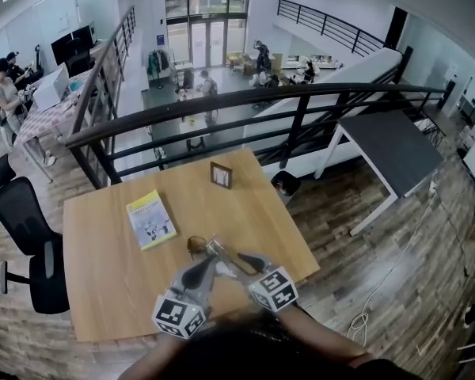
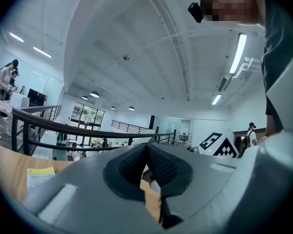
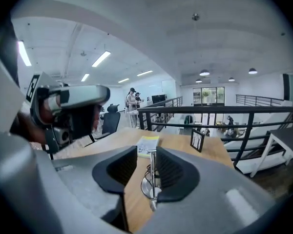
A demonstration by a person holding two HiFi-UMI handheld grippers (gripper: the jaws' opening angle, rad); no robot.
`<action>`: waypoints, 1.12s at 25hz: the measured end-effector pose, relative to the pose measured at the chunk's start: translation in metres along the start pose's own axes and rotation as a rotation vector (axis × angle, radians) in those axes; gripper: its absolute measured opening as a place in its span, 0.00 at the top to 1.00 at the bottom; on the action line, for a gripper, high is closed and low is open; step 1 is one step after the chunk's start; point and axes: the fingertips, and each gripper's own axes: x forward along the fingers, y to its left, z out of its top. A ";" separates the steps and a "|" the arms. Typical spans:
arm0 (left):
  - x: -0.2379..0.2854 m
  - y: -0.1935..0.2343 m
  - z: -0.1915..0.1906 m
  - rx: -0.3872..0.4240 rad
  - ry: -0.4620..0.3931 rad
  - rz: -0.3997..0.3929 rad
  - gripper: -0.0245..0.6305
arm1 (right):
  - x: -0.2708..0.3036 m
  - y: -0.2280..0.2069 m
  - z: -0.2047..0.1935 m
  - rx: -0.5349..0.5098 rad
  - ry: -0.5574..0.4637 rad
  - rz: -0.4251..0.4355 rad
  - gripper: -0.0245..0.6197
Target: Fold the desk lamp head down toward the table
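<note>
The desk lamp stands near the wooden table's front edge, a thin metal stem on a round base. In the right gripper view the stem rises between the jaws of my right gripper. It lies close along the right pad, and a gap shows to the left pad, so the gripper is open around it. My left gripper points level just left of the lamp. Its pads meet at the tips and nothing shows between them. Both marker cubes sit low in the head view, the left gripper beside the right gripper.
A yellow booklet lies left of centre on the table, and a small picture frame stands at its far edge. A black railing runs behind the table. A black office chair is at the left, and a dark side table at the right.
</note>
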 end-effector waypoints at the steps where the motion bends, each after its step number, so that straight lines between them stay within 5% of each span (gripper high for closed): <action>1: 0.002 -0.001 0.000 0.002 0.000 -0.007 0.96 | -0.004 0.003 0.008 0.002 -0.019 0.003 0.78; 8: 0.006 -0.003 -0.006 0.011 0.015 -0.037 0.96 | -0.023 0.019 0.046 -0.007 -0.146 0.014 0.95; 28: -0.001 -0.053 -0.017 0.007 -0.012 0.082 0.96 | -0.083 0.032 0.042 -0.017 -0.255 0.153 0.96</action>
